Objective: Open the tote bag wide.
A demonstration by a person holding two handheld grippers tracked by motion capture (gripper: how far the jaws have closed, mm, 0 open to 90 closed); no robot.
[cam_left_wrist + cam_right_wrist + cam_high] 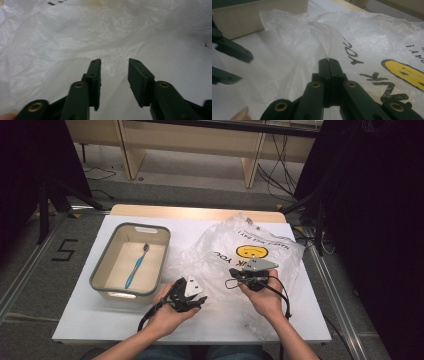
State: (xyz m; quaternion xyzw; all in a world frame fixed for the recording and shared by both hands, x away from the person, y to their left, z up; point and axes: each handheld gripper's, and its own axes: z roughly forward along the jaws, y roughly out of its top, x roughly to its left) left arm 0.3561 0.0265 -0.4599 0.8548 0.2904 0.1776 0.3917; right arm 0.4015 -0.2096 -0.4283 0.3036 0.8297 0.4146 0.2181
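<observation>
High view: hands nearest; left gripper (192, 296) at the near edge of the plastic bag (245, 251) on the white tabletop (90, 320), right gripper (239, 275) on it; bin (100, 275) with toothbrush (136, 266) to the left. Left gripper view: jaws parted, nothing pinched, film just ahead. Right gripper view: jaws clenched on a raised fold. Bag likely light, limp, slippery, tearable; best pinched at an edge fold.

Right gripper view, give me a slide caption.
Right claw shut on a fold of the plastic bag, left claw approaching.
</observation>
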